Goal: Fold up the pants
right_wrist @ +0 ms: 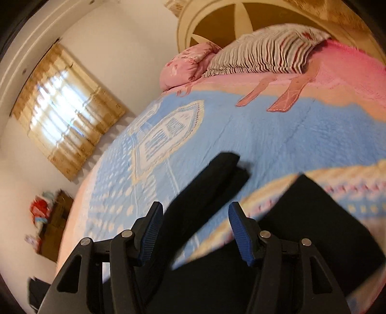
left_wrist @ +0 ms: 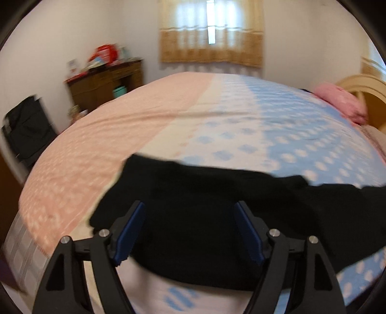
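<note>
Black pants (left_wrist: 193, 205) lie spread on the bed. In the left wrist view they stretch from centre to the right edge. My left gripper (left_wrist: 190, 210) is open just above them, its blue pads (left_wrist: 131, 229) apart with nothing between. In the right wrist view the pants (right_wrist: 207, 193) show one leg running up the middle and another part (right_wrist: 313, 217) at the right. My right gripper (right_wrist: 195, 215) is open over the leg, holding nothing. Both views are motion-blurred.
The bed cover (left_wrist: 120, 135) is pink, cream and blue. Pillows (right_wrist: 260, 53) and a pink cushion (left_wrist: 342, 101) lie by the headboard (right_wrist: 217, 21). A wooden dresser (left_wrist: 106, 84) and a dark bag (left_wrist: 26, 130) stand beyond the bed. A curtained window (left_wrist: 212, 31) is behind.
</note>
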